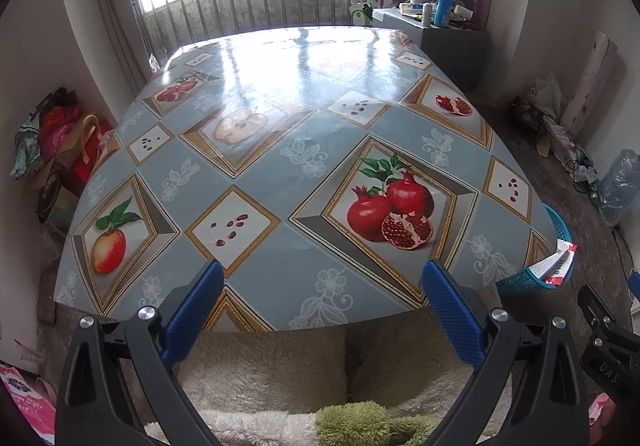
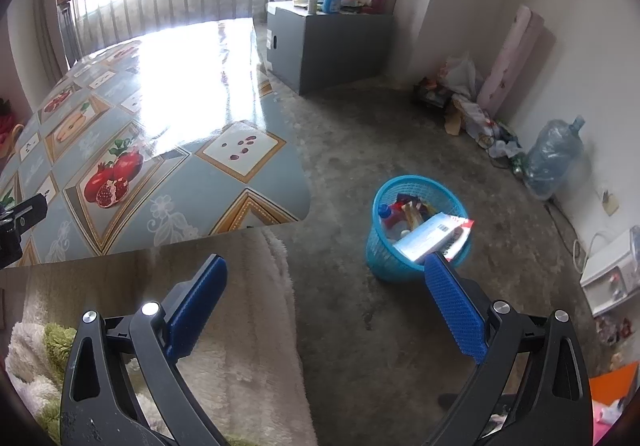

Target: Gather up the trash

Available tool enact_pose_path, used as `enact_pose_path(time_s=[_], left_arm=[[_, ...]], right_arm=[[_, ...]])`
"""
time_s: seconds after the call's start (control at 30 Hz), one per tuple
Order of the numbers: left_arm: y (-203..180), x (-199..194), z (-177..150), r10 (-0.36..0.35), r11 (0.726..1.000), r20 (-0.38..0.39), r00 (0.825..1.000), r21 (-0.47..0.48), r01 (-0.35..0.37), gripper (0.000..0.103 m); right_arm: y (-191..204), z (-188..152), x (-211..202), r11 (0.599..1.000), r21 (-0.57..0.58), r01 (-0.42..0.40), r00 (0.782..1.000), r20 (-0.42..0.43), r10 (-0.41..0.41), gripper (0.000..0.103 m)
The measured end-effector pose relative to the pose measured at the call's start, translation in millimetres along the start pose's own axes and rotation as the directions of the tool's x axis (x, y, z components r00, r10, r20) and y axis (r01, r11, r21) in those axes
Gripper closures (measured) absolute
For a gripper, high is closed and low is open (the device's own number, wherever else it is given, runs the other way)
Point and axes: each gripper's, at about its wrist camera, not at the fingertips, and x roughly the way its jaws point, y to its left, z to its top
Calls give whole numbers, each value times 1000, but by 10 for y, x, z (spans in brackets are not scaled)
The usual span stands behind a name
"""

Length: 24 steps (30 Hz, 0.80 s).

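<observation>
Both jaws apart, empty; blue basket (image 2: 416, 246) on floor holds trash.

From the left wrist, the counter (image 1: 280, 166) hides most of the blue mesh basket (image 1: 524, 280), only a curve of rim and a red-and-white packet (image 1: 560, 260) showing past the corner, while window glare washes out the far end of the cloth. From the right wrist, the white carton (image 2: 430, 236) covers much of the basket's contents, the rest too small to name. Both claws' black handles are cut off by the bottom edge.
</observation>
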Motion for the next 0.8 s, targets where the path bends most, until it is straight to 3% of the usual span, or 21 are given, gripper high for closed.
enact_pose_path(time_s=[0.8], left_arm=[[-81, 15, -15, -19, 1000, -22, 1000, 8, 19, 6]], right_arm=[[-78, -20, -47, 999, 29, 16, 1000, -1, -16, 8]])
